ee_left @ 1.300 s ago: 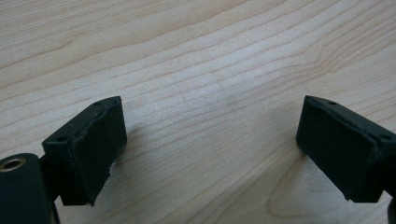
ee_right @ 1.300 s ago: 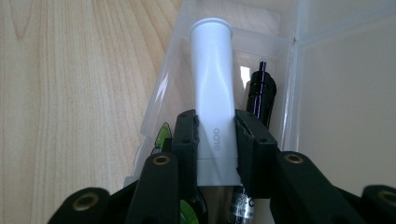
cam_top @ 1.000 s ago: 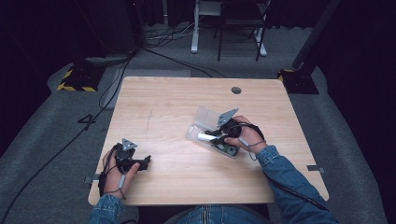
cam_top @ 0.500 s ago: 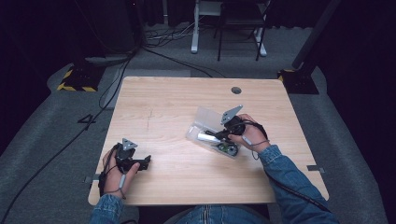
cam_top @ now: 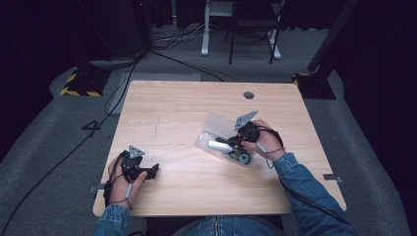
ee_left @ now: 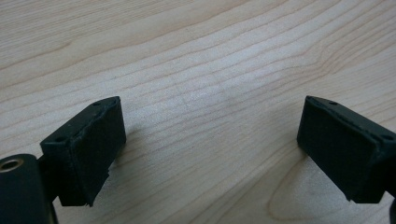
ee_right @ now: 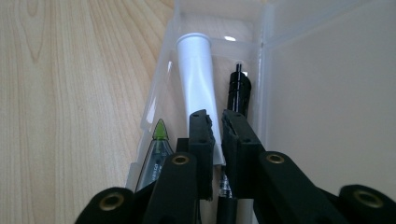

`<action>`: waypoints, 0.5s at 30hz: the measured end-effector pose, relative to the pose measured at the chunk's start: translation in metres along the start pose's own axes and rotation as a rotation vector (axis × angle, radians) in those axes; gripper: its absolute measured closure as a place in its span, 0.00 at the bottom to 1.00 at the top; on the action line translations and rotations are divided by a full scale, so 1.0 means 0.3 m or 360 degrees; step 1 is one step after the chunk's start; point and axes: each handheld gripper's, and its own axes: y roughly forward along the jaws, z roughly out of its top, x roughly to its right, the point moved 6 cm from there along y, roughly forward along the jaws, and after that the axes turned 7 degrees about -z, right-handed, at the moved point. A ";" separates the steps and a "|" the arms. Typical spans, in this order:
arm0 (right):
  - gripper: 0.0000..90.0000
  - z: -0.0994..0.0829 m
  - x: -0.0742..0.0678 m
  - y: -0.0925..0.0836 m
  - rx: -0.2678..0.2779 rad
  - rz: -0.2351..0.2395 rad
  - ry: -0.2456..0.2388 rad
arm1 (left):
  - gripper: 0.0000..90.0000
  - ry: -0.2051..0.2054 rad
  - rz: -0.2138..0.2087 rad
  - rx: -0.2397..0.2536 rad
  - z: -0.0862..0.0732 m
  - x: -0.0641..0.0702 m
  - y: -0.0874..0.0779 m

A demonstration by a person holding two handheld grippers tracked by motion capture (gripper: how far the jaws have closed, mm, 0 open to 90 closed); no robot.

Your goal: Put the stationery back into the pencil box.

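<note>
Right gripper view: a black pen (ee_right: 239, 91) lies in the clear plastic case (ee_right: 299, 70) beside a white tube (ee_right: 198, 79) and a green-tipped pen (ee_right: 159, 140), on the bench (cam_top: 172, 113). To lift it cleanly, the jaws should straddle the barrel alone, clear of the tube. The right hand-held gripper (ee_right: 217, 122) has just reopened slightly; its jaws stand a narrow slit apart over the pen, gripping nothing visibly. The left hand-held gripper (ee_left: 210, 140) gapes wide, empty.

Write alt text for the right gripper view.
The right gripper, its two black jaws almost closed with a thin gap, reaches into a clear plastic case on a wooden table. Inside lie a white tube, a black pen and a green-tipped pen.
</note>
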 end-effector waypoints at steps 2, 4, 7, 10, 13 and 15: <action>0.89 0.002 0.004 -0.017 0.0020 -0.0015 0.0005 | 0.09 0.0000 0.0000 0.0000 0.000 0.000 0.000; 0.86 0.005 0.007 -0.037 0.0049 -0.0031 0.0013 | 0.09 0.0004 -0.0001 -0.0001 0.000 0.000 0.000; 0.79 0.006 0.007 -0.072 0.0098 -0.0054 0.0044 | 0.09 0.0005 -0.0002 -0.0001 0.000 -0.001 0.000; 0.66 0.002 0.007 -0.109 0.0160 -0.0095 0.0072 | 0.09 0.0002 -0.0001 -0.0001 0.000 0.000 0.000; 0.56 -0.009 0.010 -0.150 0.0223 -0.0125 0.0138 | 0.09 0.0000 0.0000 0.0000 0.000 0.000 0.000; 0.51 -0.021 0.015 -0.177 0.0264 -0.0150 0.0174 | 0.09 0.0000 0.0000 0.0000 0.000 0.000 0.000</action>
